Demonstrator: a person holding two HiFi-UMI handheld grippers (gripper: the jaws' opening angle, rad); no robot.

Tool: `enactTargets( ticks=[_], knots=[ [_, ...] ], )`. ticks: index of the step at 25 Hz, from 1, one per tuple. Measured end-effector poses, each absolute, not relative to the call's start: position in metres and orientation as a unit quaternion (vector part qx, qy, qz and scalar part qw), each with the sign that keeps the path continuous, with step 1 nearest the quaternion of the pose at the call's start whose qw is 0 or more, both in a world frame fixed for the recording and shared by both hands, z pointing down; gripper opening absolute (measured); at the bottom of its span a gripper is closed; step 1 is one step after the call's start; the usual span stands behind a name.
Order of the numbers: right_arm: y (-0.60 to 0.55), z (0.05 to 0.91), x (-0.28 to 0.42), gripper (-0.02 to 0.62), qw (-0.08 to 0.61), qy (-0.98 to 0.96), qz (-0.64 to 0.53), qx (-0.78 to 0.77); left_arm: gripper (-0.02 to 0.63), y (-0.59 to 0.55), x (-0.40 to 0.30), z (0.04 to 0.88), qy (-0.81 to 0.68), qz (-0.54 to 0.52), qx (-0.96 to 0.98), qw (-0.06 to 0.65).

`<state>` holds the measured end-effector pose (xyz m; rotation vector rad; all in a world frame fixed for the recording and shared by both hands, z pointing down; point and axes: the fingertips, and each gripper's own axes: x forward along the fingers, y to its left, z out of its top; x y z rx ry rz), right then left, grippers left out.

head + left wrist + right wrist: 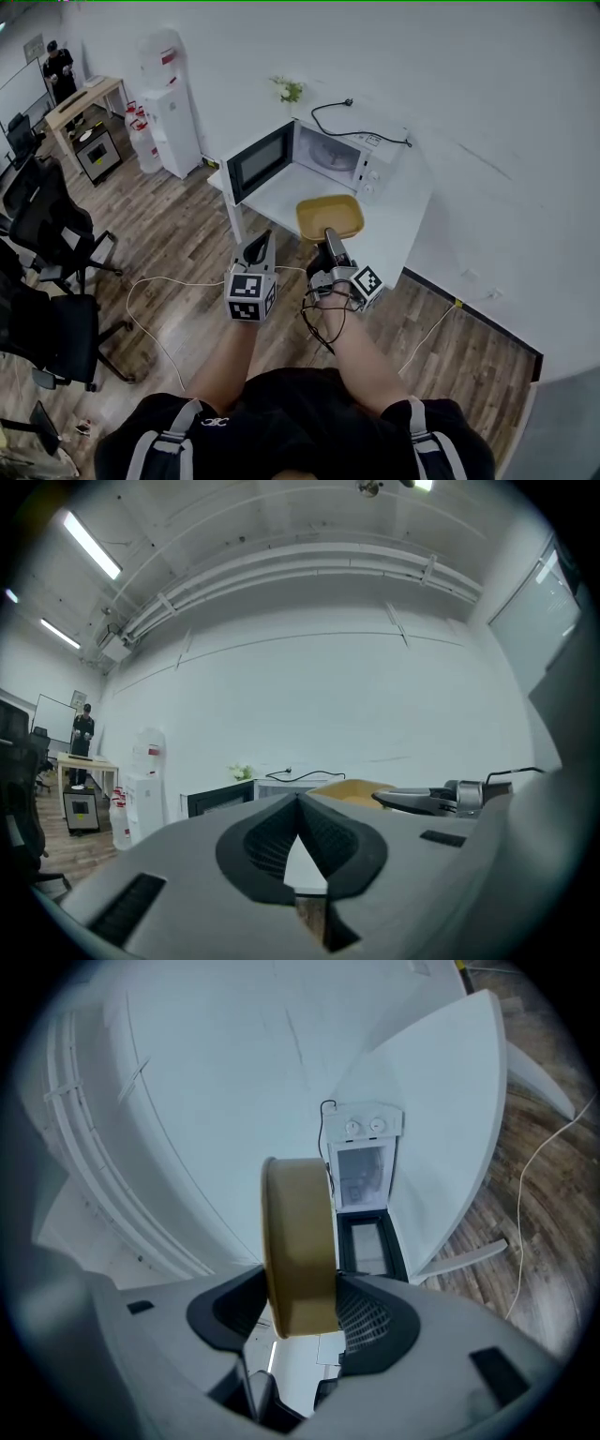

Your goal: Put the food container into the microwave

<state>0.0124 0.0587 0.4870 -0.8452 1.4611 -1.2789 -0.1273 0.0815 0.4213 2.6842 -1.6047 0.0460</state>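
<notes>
The white microwave (349, 156) stands on a white table (405, 228), its dark door (260, 161) swung open to the left and the cavity showing. My right gripper (331, 241) is shut on the near rim of a yellow food container (330, 217), held level above the table's front part, just short of the opening. In the right gripper view the container (300, 1241) is clamped edge-on in the gripper (302, 1312), with the microwave (361, 1174) beyond. My left gripper (261, 247) hangs beside it to the left, jaws together and holding nothing (298, 803).
A water dispenser (172, 127) and bottles stand left of the table. Office chairs (56, 225) fill the left side. A white cable (150, 286) lies on the wooden floor. A black cord (356, 119) rests on the microwave top, a small plant (289, 91) behind it.
</notes>
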Motion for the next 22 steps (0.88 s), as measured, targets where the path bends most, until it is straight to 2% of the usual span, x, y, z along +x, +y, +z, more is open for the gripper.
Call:
enactTargets(
  ticks=[12, 22],
  knots=[
    [0.029, 0.511, -0.006, 0.232, 0.488, 0.598, -0.519, -0.367, 0.0, 0.05, -0.163, 0.446, -0.513, 0.013, 0.858, 0.026],
    [-0.077, 0.521, 0.021, 0.232, 0.489, 0.59, -0.528, -0.366, 0.0, -0.051, -0.134, 0.453, -0.513, 0.026, 0.858, 0.017]
  ],
)
